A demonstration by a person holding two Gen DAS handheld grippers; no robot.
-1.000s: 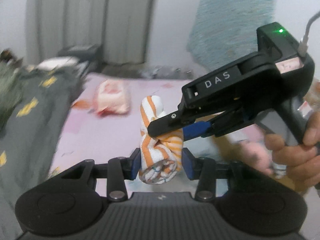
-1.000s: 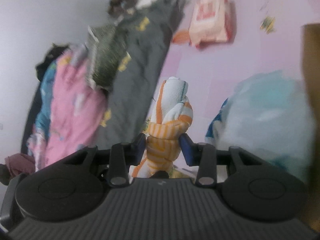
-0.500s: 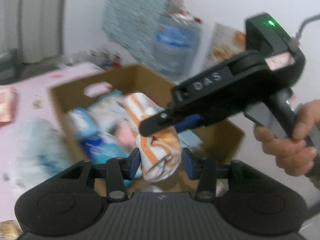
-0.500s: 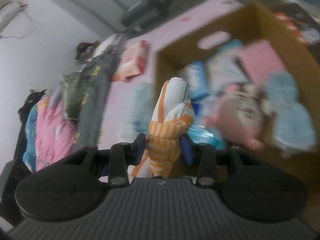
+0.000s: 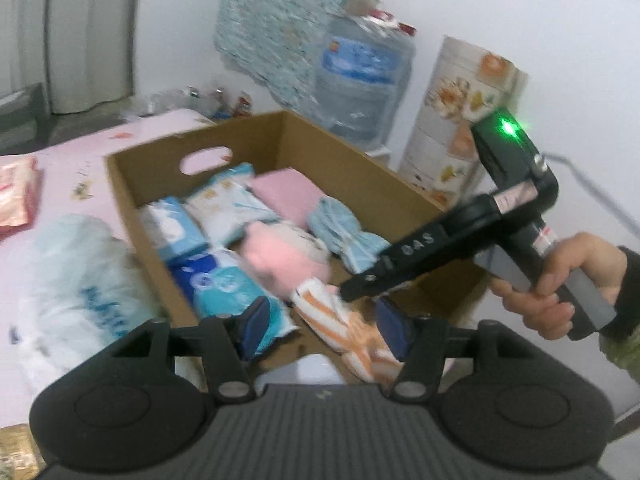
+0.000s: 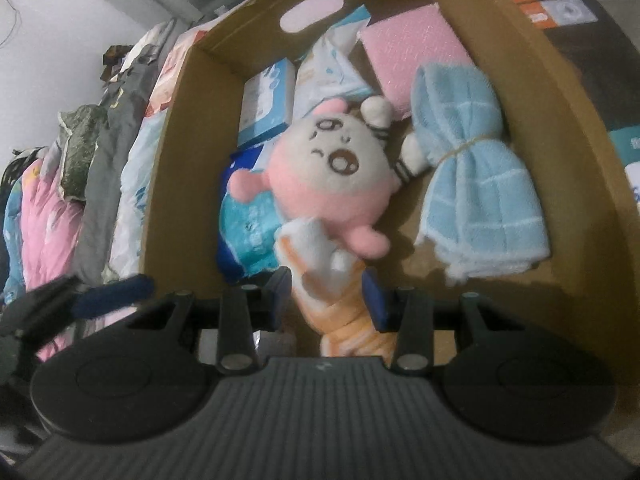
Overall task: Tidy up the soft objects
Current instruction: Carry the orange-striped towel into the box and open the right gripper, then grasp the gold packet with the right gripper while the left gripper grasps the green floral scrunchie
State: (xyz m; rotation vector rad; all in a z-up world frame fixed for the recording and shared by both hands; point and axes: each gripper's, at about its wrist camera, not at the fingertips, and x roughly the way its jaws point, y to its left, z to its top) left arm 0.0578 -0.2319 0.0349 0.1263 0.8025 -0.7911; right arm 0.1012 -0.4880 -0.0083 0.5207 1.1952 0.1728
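Observation:
An orange-and-white striped rolled towel (image 6: 336, 300) hangs over the near end of an open cardboard box (image 6: 180, 160), just above its contents. My right gripper (image 6: 327, 298) is shut on the towel, which touches a pink plush toy (image 6: 320, 176). In the left wrist view the towel (image 5: 348, 332) lies between the jaws of my left gripper (image 5: 325, 324). These jaws are opening: the left pad stands clear of the cloth. The right gripper (image 5: 360, 296) reaches in from the right, held by a person's hand (image 5: 560, 280).
The box (image 5: 132, 200) holds tissue packs (image 5: 224, 280), a pink folded cloth (image 6: 412, 48) and a tied blue towel (image 6: 480, 184). A white plastic bag (image 5: 80, 280) lies left of it on the pink sheet. A water jug (image 5: 360, 76) stands behind; piled bedding (image 6: 52, 208) is far left.
Both grippers carried the striped towel from over the bed to the box and lowered it inside. The left jaws have spread and let go of it; the right still grips.

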